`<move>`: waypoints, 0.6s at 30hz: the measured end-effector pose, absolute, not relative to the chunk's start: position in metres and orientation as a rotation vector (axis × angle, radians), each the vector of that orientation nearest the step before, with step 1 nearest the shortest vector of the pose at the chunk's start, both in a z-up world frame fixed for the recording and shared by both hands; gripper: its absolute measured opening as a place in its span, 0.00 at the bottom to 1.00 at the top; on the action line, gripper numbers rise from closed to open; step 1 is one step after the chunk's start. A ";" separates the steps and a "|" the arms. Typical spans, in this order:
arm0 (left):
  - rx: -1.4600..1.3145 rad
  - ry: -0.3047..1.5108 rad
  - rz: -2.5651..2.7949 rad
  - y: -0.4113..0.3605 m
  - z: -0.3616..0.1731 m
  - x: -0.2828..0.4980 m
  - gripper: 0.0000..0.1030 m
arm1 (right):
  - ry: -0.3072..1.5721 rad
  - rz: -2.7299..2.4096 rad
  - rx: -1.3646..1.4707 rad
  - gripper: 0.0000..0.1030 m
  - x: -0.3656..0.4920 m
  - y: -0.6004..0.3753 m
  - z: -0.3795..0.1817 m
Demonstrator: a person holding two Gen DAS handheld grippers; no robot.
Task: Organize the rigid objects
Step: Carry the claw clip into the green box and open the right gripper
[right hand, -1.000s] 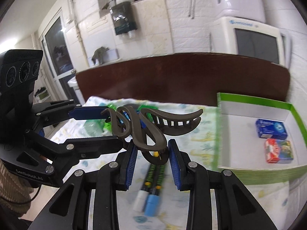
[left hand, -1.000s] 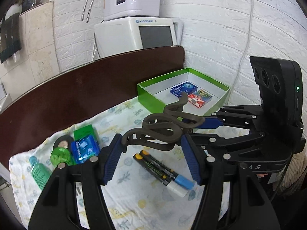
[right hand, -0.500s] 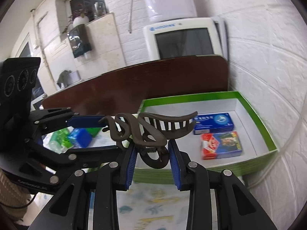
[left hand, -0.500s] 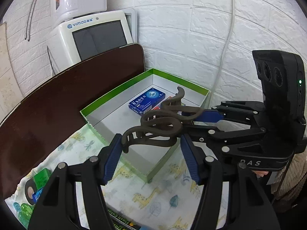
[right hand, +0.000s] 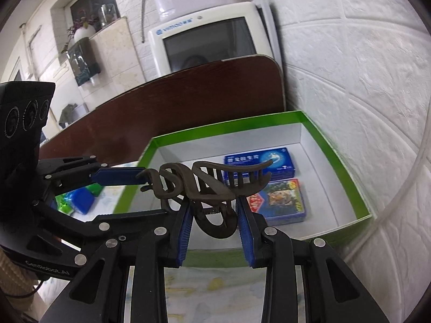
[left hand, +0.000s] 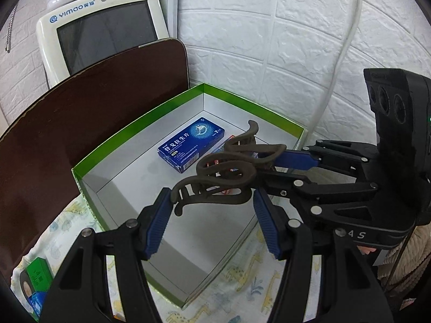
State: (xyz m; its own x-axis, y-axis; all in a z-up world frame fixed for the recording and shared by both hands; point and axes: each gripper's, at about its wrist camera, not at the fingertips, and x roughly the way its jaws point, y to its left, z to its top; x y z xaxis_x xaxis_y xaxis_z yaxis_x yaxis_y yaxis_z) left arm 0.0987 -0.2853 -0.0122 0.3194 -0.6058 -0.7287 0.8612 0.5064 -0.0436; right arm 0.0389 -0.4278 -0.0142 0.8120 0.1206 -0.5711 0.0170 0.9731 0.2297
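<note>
A brown hair claw clip (left hand: 226, 167) hangs in the air above a green-rimmed white box (left hand: 134, 123). My left gripper (left hand: 212, 202) is shut on it, one blue pad against each side of its toothed body. My right gripper (right hand: 214, 215) is shut on the clip's (right hand: 210, 185) round handle end. It comes in from the right in the left wrist view as the right gripper (left hand: 266, 172). The left gripper (right hand: 153, 192) enters from the left in the right wrist view. Inside the box (right hand: 215, 129) lie a blue packet (right hand: 258, 161) and a red picture packet (right hand: 280, 202).
A dark brown board (left hand: 80, 123) stands behind the box, with a white screen appliance (left hand: 102, 29) behind that. A white brick wall (left hand: 269, 40) and a cable (left hand: 342, 53) are close on the right. A patterned cloth (left hand: 242, 290) carries green and blue items (right hand: 78, 199) at the left.
Both grippers have carried the clip to the right, from over the cloth with the markers to over the green box. The box now fills the view below the clip.
</note>
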 end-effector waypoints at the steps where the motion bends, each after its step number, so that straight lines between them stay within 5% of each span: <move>1: 0.386 0.771 -1.001 -0.290 -0.015 0.101 0.58 | 0.625 0.046 0.228 0.34 0.040 -0.430 -0.015; 18: 0.398 0.861 -1.026 -0.307 -0.035 0.110 0.57 | 0.652 -0.030 0.278 0.34 0.036 -0.454 -0.028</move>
State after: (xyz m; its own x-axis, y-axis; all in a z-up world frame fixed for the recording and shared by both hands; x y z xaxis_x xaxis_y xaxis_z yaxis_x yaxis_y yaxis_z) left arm 0.1102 -0.3068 -0.0349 0.2399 -0.5779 -0.7800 0.8683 0.4870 -0.0938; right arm 0.0358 -0.4540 -0.0279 0.7957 0.0591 -0.6027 0.1145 0.9626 0.2455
